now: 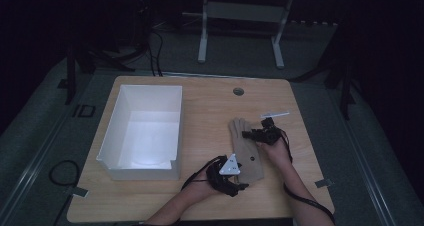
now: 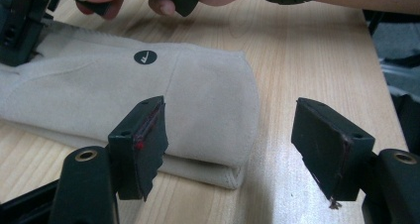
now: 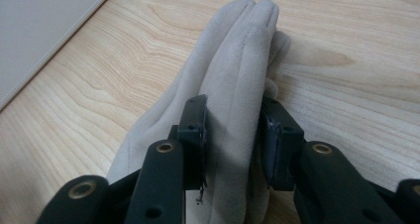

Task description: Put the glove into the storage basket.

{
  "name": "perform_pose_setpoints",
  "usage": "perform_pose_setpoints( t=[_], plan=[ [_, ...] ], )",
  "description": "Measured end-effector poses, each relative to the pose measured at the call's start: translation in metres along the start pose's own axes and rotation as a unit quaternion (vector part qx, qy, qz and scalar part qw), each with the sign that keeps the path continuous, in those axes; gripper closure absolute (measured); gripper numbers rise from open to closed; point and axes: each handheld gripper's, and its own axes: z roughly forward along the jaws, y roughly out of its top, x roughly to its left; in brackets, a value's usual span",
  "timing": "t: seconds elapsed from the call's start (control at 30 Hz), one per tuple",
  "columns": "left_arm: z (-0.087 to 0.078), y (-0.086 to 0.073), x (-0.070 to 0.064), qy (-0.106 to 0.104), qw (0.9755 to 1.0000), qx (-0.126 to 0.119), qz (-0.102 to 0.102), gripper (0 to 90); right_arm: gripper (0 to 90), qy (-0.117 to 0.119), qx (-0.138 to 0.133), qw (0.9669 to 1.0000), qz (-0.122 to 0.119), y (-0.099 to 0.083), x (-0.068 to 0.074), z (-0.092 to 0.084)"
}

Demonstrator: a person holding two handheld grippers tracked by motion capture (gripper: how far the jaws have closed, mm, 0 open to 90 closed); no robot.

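A beige suede glove (image 1: 246, 153) lies flat on the wooden table, fingers pointing away from me and cuff toward me. My right gripper (image 1: 250, 134) sits at the glove's finger end. In the right gripper view its pads press on both sides of a raised fold of the glove (image 3: 242, 50), so the right gripper (image 3: 233, 135) is shut on it. My left gripper (image 1: 240, 183) hovers at the cuff end. In the left gripper view it (image 2: 233, 140) stands open, with the cuff corner of the glove (image 2: 198, 100) lying between and behind the jaws, untouched.
A white open box (image 1: 112, 121) stands on the table's left half. A small white strip (image 1: 275, 115) lies beyond the glove, and a round cable hole (image 1: 238, 91) sits near the far edge. The table's right edge runs close to the glove.
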Motion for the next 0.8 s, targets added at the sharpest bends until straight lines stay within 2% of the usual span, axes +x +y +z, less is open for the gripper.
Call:
perform_pose_setpoints(
  t=[0.1,0.2,0.33,0.4,0.43,0.47,0.53,0.6,0.63,0.67,0.7,0.8],
  plan=[
    [0.002,0.002,-0.004,0.004,0.9998,0.009,0.02,30.7,68.2,-0.013,-0.009,0.9998,-0.013,-0.002,0.004,0.0],
    [0.005,0.003,-0.004,0.004,0.9995,0.019,0.026,31.5,69.1,-0.027,-0.011,0.9994,-0.018,-0.002,0.008,-0.001],
    [0.009,0.004,-0.003,0.003,0.9988,0.033,0.036,36.0,67.5,-0.022,-0.008,0.9996,-0.012,-0.001,0.007,-0.001],
    [0.009,0.004,-0.002,0.0,0.9987,0.035,0.035,36.6,60.9,-0.014,-0.007,0.9999,0.004,-0.001,0.004,0.0],
    [0.01,0.003,-0.003,0.0,0.9987,0.037,0.035,37.3,56.4,-0.003,-0.005,0.9997,0.023,0.0,0.001,0.0],
    [0.01,0.002,-0.002,-0.001,0.9987,0.038,0.034,37.3,53.2,-0.002,-0.007,0.9994,0.035,0.0,0.0,-0.001],
    [0.01,0.001,-0.002,-0.003,0.9986,0.041,0.032,39.2,47.4,0.026,-0.017,0.9975,0.064,0.001,-0.003,-0.002],
    [0.011,-0.001,0.0,-0.001,0.9986,0.044,0.028,39.2,45.2,0.024,-0.014,0.9977,0.061,0.002,-0.001,-0.002],
    [0.012,-0.001,0.0,-0.001,0.9985,0.047,0.028,39.2,40.2,0.014,-0.001,0.9987,0.048,0.003,0.004,0.004],
    [0.013,-0.001,0.0,0.0,0.9983,0.05,0.029,39.2,39.8,0.008,0.005,0.9991,0.042,0.003,0.004,0.006],
    [0.013,-0.001,0.0,0.002,0.9983,0.051,0.029,39.1,40.7,0.011,0.008,0.9991,0.04,0.003,0.004,0.009],
    [0.014,-0.001,-0.001,0.006,0.9981,0.054,0.029,39.4,58.6,0.033,0.012,0.9989,0.032,0.002,0.003,0.01]
  ],
)
